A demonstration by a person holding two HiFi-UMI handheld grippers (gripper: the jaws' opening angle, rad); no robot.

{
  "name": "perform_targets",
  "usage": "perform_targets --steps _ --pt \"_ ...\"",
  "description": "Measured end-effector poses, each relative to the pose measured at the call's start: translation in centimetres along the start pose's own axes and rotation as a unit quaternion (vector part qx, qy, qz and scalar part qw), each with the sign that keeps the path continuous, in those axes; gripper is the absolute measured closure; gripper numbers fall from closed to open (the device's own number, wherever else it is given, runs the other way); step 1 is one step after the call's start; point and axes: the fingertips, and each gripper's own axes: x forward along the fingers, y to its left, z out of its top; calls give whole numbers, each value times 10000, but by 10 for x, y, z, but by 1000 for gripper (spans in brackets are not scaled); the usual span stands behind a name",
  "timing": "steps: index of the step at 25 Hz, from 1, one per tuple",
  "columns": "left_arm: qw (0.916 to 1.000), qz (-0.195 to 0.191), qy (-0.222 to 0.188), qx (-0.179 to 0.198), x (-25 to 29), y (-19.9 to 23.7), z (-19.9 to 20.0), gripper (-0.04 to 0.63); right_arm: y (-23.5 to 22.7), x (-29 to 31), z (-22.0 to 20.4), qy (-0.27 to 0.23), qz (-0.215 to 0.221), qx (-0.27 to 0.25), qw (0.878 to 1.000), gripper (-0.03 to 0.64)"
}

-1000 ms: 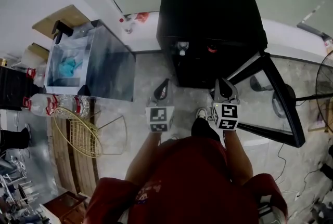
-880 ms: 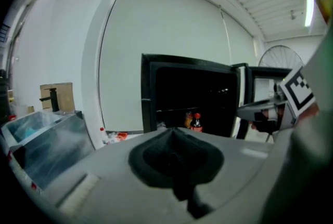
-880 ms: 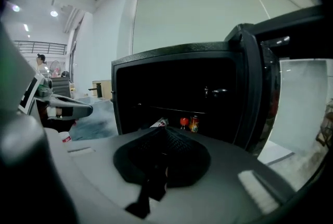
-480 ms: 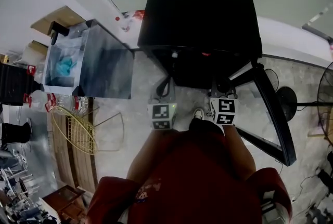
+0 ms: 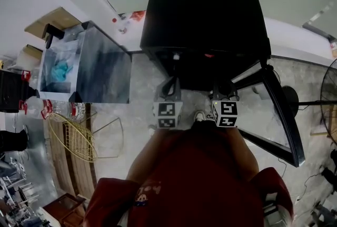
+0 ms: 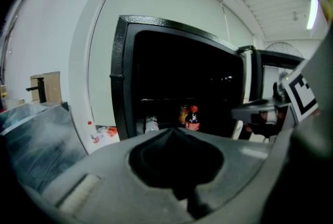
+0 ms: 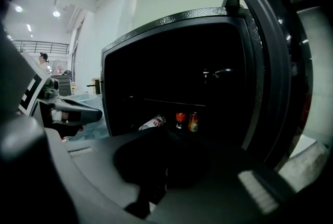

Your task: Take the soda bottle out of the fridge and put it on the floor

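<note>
On the lower shelf of the open fridge (image 7: 156, 23), the soda bottle (image 7: 180, 120) stands upright, red-capped, beside an orange bottle (image 7: 193, 122). No step is complete: removal and placement on the floor (image 5: 142, 89) remain. My left claw (image 6: 173, 133) and right claw (image 7: 165, 133) are both closed, empty, and short of the shelf's front edge.

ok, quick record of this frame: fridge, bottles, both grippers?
fridge: black, door swung open
soda bottle: red cap, upright, low inside the fridge
orange bottle: upright beside it
white-labelled bottle: tilted, inside
left gripper: fingers together, empty, facing the opening
right gripper: fingers together, empty, facing the opening
task state: soda bottle not yet taken out
</note>
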Motion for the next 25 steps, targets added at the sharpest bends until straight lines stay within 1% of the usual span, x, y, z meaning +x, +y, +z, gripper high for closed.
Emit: perform_targets --steps 3,9,12,14,16,18,21,25 --pt "10000 51 30 -16 3 5 -2 595 0 4 0 20 8 -6 10000 617" --pt "9999 82 76 -32 7 9 -5 595 -6 21 -11 101 35 217 9997 615" --pt "9999 86 120 -30 8 10 -7 595 -9 36 -14 59 24 189 9998 606" --pt "9998 89 148 -63 9 11 -9 595 -10 47 -16 57 30 119 9999 580" --pt "9998 108 167 -62 8 11 -10 595 -13 58 -17 69 17 99 9999 526" --pt "9997 126 188 -38 8 12 -11 595 -17 68 -19 92 -14 137 9999 489" --pt "9996 149 218 -31 7 13 -12 595 -19 79 -21 104 -47 199 9997 458" --pt "9995 201 244 -46 6 15 -14 595 -22 85 -22 66 -118 226 9997 394"
